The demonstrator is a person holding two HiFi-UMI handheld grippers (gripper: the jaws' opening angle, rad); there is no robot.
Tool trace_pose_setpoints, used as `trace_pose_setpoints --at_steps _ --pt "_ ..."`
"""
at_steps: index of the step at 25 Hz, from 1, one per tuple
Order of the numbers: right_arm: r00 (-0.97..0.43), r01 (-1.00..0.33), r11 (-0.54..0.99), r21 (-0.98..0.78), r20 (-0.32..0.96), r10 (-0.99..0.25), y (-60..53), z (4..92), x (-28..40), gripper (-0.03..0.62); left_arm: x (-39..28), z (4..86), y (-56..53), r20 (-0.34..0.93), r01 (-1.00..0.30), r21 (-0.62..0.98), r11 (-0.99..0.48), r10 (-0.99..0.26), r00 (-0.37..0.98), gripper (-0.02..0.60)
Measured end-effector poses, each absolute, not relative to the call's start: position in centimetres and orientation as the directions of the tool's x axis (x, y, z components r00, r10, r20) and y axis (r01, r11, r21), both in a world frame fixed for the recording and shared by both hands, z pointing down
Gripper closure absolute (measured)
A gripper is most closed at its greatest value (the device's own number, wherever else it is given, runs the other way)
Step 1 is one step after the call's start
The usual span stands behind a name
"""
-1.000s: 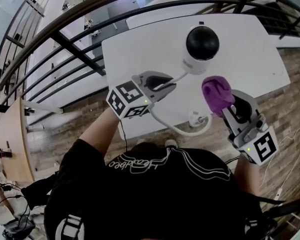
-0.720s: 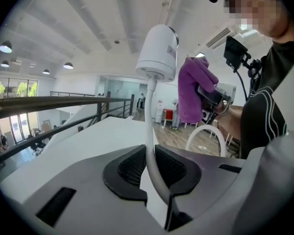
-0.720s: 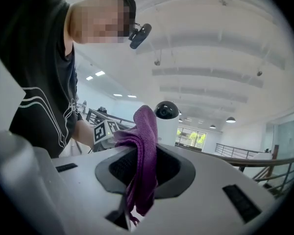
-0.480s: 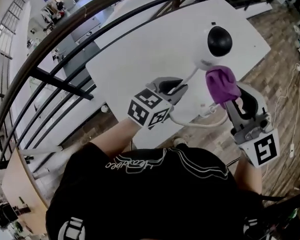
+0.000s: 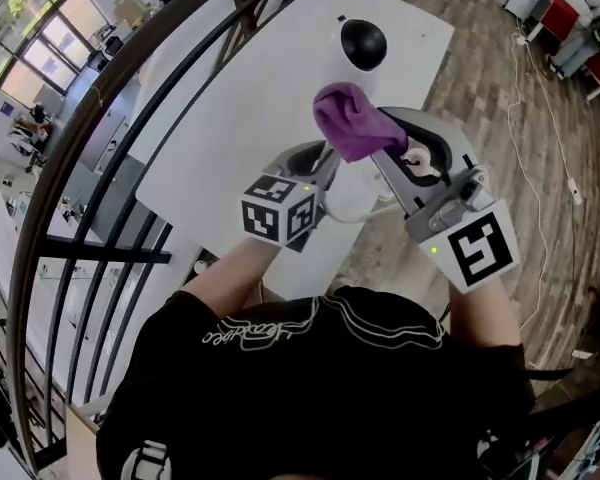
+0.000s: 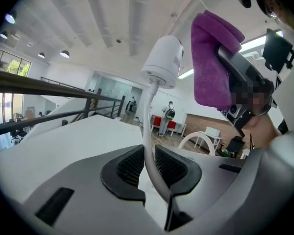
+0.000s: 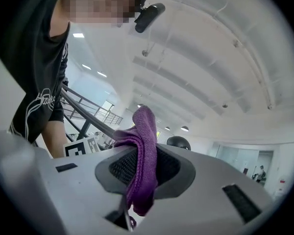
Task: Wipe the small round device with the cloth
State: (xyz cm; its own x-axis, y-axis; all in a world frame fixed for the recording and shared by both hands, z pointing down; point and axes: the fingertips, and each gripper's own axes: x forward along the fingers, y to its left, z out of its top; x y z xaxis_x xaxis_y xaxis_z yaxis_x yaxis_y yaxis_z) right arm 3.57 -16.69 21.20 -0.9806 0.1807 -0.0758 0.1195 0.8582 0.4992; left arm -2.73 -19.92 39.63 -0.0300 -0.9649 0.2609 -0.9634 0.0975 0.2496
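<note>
Purple cloth (image 5: 352, 120) clamped — right tool (image 5: 378, 140) points toward device (image 5: 363, 43).

Bunched purple cloth (image 5: 352, 123) near white round device (image 5: 363, 48) (black dome on top)

A white table (image 5: 240, 118) bears the small round device (image 5: 363, 45) toward its far end.

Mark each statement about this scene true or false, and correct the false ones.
1. The right gripper grips a purple cloth. True.
2. The left gripper is empty. False: a white cable sits between its jaws.
3. The round device is black on top. True.
4. The cloth lies flat on the table. False: it is bunched up in the right gripper, off the table.
</note>
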Motion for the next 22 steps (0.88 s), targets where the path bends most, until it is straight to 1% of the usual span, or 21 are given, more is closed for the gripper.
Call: trace_pose_setpoints --at_steps 5,10,15,19,22 --pt "-0.990 0.015 0.795 0.607 -0.100 0.095 -17.1 19.2 3.8 0.527 -1.9 39.0 -20.7 0.268 -0.967 0.246 0.064 -0.964 0.004 0.512" --pt "-0.989 -0.066 0.752 0.656 -0.143 0.039 -16.1 17.6 3.0 0.528 -2.2 39.4 -20.3 0.268 -0.968 0.248 0.033 -0.963 0.036 0.503" --pt "-0.978 -0.197 0.684 0.703 -0.186 -0.090 -16.1 16.6 1.0 0.528 -2.7 39.6 -20.1 0.247 -0.956 0.292 0.005 -0.966 0.071 0.499" --pt "-0.969 -0.246 0.678 0.692 -0.172 -0.176 -16.5 17.7 -0.7 0.528 -2.7 39.5 -20.0 0.227 -0.948 0.317 -0.026 -0.968 0.103 0.497" --pt "-0.967 -0.252 0.726 0.640 -0.144 -0.209 -17.3 18.8 -1.1 0.528 -2.4 39.3 -20.1 0.225 -0.951 0.303 -0.052 -0.966 0.125 0.491"
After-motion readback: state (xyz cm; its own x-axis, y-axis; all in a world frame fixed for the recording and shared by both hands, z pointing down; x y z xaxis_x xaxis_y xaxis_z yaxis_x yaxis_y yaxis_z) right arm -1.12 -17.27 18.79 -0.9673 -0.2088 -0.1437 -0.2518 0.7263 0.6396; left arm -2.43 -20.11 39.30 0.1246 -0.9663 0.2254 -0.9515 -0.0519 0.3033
